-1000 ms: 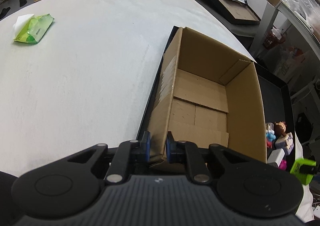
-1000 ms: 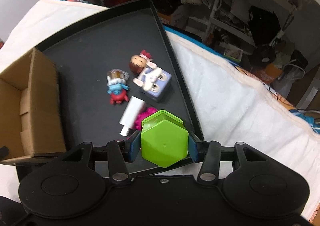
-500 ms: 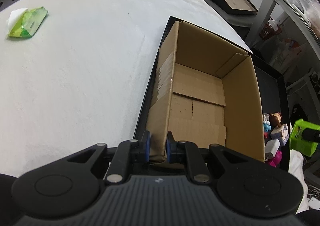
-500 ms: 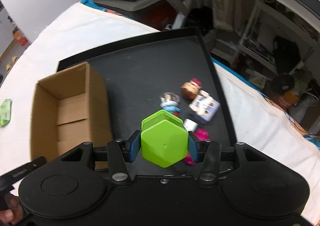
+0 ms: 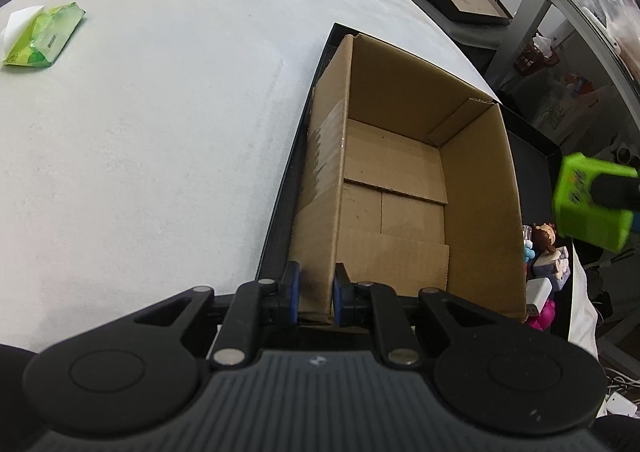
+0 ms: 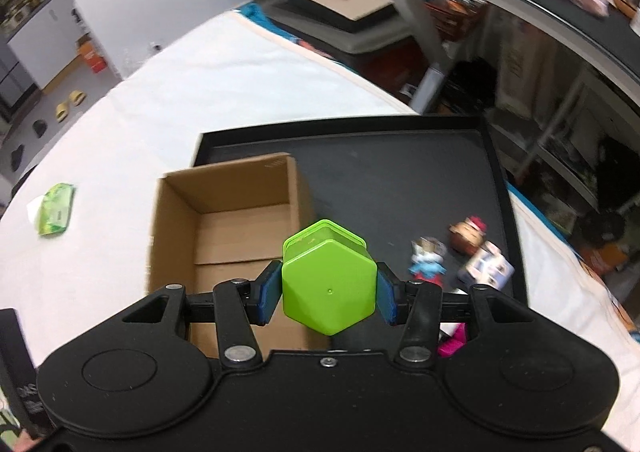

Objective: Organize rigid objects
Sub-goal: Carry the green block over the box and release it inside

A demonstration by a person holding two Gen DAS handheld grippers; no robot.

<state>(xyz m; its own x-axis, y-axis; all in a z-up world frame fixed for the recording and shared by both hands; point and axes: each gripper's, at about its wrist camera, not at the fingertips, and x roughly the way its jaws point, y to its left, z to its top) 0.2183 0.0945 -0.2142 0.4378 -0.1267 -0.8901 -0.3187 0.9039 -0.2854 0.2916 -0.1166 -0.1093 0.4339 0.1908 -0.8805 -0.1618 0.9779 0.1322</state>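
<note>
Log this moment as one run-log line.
left gripper: shut on cardboard box wall | right gripper: shut on green hexagonal container, above black tray | box: empty | toys: on tray

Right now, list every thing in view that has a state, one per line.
Box: open, upright, empty, on the tray.
Tray: on the white cloth, holding box and toys.
Green tin: lifted, clamped by the right tool.
Left tool: shut on the box's near wall.
Right tool: shut on the green tin.
Toys: loose on the tray, outside the box.
Tissue pack: flat on the cloth.
</note>
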